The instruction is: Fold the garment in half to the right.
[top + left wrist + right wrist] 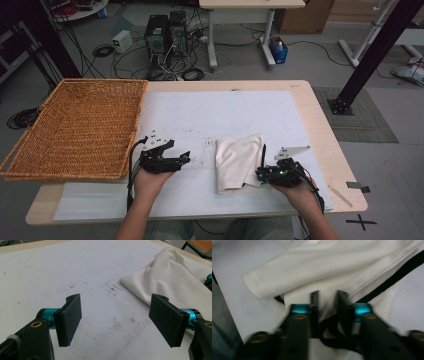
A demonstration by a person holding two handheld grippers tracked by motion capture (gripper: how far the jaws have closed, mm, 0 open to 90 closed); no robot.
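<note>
Surface (310, 125) with white sheet over it; wicker basket (80, 127) hangs off the edge well left of the cloth. Cream cloth (239, 161), folded, lies near the front edge, a black strap (397, 275) running along its right border. Right claw (261, 175) sits at the cloth's lower right corner, jaws drawn nearly together around a bit of fabric and strap; how much is truly caught is blurred. Left claw (184, 159) rests left of the cloth, jaws wide apart, nothing between them. Risk as judged: a thin pinch could slip when lifted, or snag only the strap, undoing the fold.
</note>
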